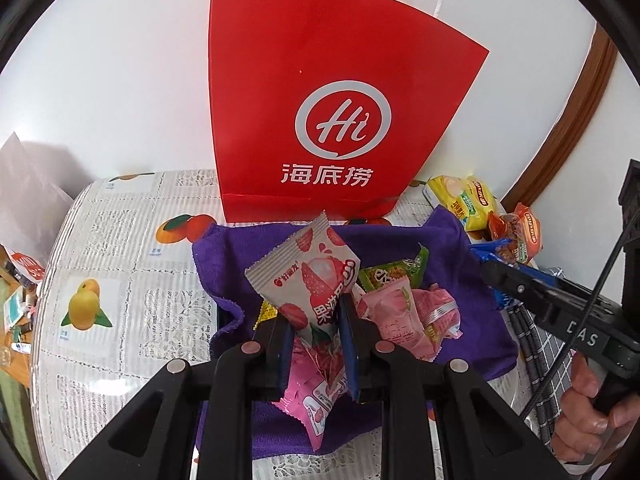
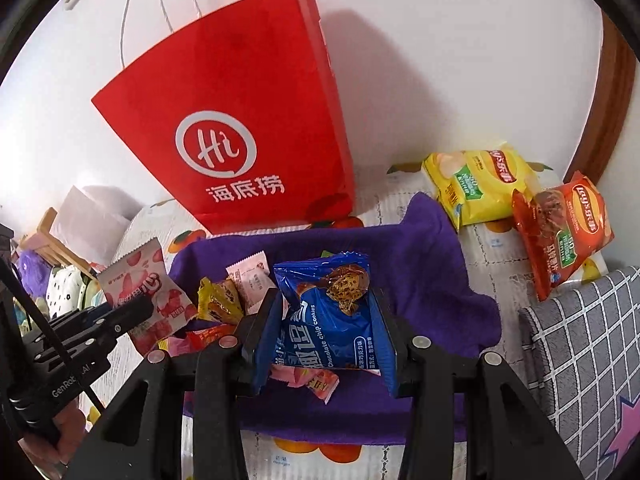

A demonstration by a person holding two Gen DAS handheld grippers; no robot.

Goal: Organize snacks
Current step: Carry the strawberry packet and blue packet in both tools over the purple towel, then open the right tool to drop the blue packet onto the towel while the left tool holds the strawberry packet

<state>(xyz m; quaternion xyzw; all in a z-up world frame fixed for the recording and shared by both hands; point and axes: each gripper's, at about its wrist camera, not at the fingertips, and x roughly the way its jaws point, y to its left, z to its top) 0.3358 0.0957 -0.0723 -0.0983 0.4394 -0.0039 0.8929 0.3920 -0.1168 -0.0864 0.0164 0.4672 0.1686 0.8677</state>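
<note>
Holding two light, crinkly packets mid-frame: left gripper (image 1: pixel 314 344) jaws pinch the strawberry packet (image 1: pixel 308 280), right gripper (image 2: pixel 326 336) jaws clamp the cookie packet (image 2: pixel 332 316); I grip edges, sparing brittle cookies.

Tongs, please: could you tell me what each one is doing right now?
Left tongs: closed on the strawberry snack packet.
Right tongs: closed on the blue cookie packet.
</note>
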